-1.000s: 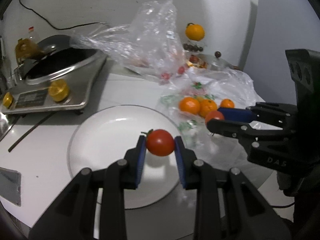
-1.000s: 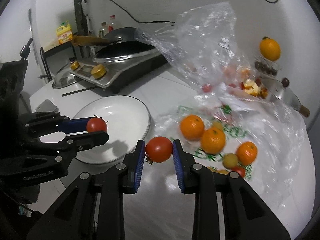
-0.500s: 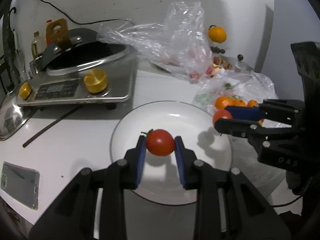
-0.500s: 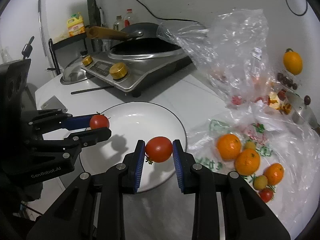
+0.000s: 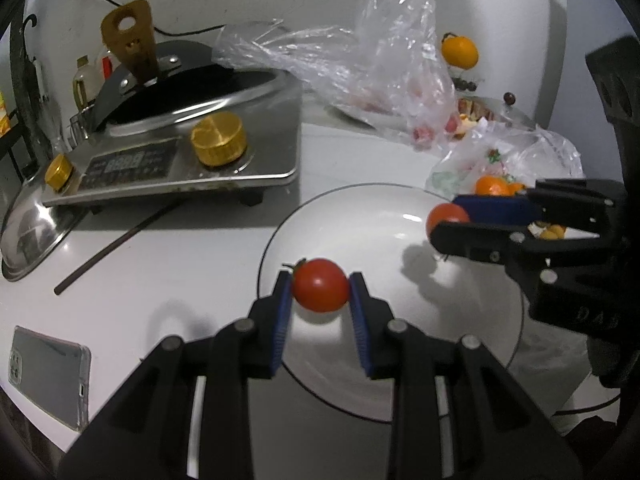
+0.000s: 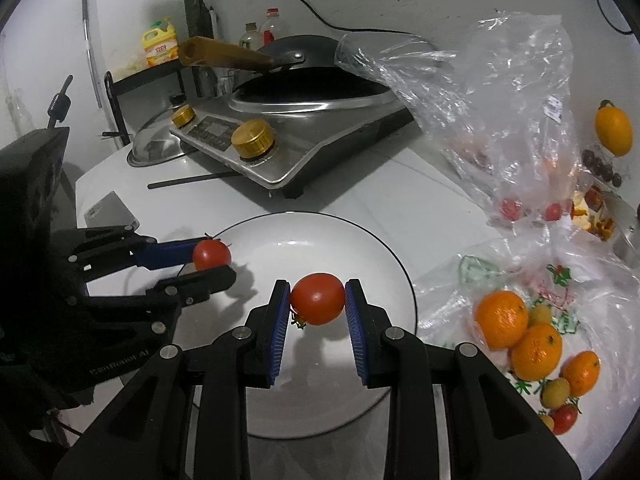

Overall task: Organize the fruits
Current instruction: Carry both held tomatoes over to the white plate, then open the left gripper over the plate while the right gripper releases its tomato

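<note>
Each gripper holds a small red tomato above the white plate [image 5: 360,216] [image 6: 320,232]. My left gripper [image 5: 320,292] is shut on one tomato [image 5: 320,290] over the plate's left part; the same tomato [image 6: 212,254] and left gripper [image 6: 210,256] show at the plate's left edge in the right wrist view. My right gripper [image 6: 318,300] is shut on the other tomato [image 6: 318,298], over the plate's middle; from the left wrist camera that tomato [image 5: 446,218] and the right gripper [image 5: 448,220] hang over the plate's right edge. Oranges [image 6: 500,318] and small tomatoes [image 6: 564,418] lie on a plastic bag right of the plate.
A steel induction cooker [image 5: 168,160] with a wok stands behind the plate. A crumpled clear bag [image 5: 380,60] lies at the back right. A phone [image 5: 48,380] lies near the left front edge, a chopstick [image 5: 116,244] and a glass lid [image 5: 32,236] left of the plate.
Both grippers, each still shut on its tomato, have moved left from the fruit bag to over the plate. The cooker now looms closer.
</note>
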### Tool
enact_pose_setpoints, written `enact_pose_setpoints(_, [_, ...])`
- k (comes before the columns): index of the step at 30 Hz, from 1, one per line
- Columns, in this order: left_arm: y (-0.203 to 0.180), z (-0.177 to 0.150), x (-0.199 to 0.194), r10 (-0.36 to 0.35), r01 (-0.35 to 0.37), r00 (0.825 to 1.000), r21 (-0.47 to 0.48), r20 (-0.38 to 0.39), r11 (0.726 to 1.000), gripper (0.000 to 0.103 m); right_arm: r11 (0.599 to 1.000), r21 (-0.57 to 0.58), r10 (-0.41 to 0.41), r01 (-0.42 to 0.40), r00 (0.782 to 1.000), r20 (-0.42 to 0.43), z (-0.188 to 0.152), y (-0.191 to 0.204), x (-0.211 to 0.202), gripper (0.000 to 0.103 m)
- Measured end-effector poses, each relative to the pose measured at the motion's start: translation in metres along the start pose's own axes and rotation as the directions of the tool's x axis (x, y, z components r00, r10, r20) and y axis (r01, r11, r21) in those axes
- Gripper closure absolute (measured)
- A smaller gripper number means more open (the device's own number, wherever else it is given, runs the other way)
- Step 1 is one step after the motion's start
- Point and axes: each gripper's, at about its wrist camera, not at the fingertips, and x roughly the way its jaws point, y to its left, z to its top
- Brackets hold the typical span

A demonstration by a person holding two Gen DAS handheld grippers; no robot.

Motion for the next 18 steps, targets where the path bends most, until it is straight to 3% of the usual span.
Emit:
enact_pose_setpoints(8, [0.004, -0.002, 0.01, 0.006, -0.006, 1.0, 0.013, -0.022, 1.0, 0.072, 1.0, 0.003, 0.023, -0.023, 1.0, -0.015, 0.009, 0.003, 0.021, 0.073])
enact_pose_setpoints(18, [0.014, -0.001, -0.004, -0.027, 0.027, 1.0, -0.021, 0.011, 0.999, 0.07, 0.999, 0.024, 0.035, -0.034, 0.998, -0.06, 0.022, 0.015, 0.052, 0.073])
